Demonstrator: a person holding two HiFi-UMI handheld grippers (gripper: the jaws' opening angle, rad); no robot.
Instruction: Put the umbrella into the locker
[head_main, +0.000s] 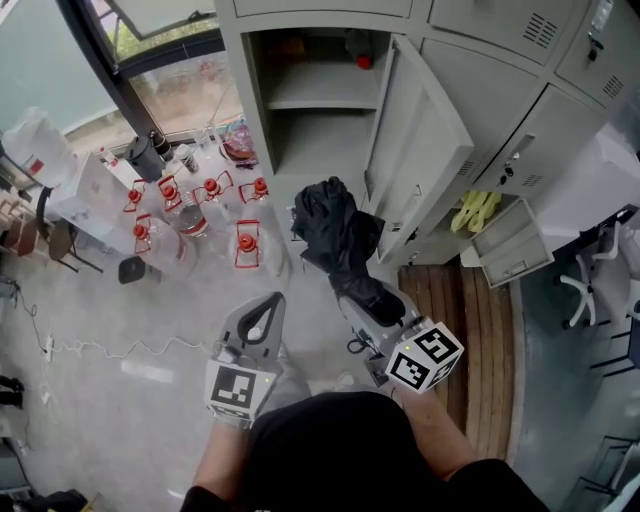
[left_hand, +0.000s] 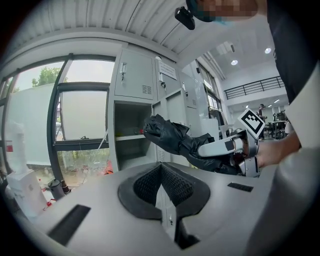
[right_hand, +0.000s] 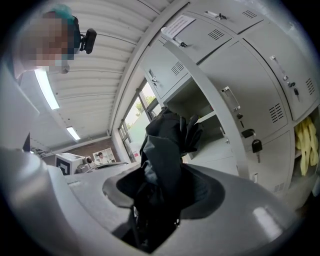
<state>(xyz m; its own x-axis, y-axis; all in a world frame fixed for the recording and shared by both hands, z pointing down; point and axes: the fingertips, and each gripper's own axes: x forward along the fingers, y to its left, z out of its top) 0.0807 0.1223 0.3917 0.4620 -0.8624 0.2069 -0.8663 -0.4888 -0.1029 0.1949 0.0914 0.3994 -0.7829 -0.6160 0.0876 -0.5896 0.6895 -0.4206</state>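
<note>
Gripping the folded black umbrella (head_main: 335, 238), our right tongs (right_hand: 162, 195) are clamped on its lower part and hold it out toward the open locker (head_main: 255, 110). Its bunched end sits near the front edge of the locker's shelf (head_main: 322, 100). It seems to be outside the opening, though no view makes that sure. The locker door (head_main: 425, 140) stands swung out to the right. Our left tongs (head_main: 268, 308) hang just beside, pads pressed together with nothing between them.

Clear jugs w/ red caps (head_main: 247, 243) on floor (head_main: 130, 440) nr window (head_main: 185, 95), yellow item (head_main: 476, 210) at rt, wood slats (head_main: 480, 320) below it, white cable (head_main: 100, 348)
</note>
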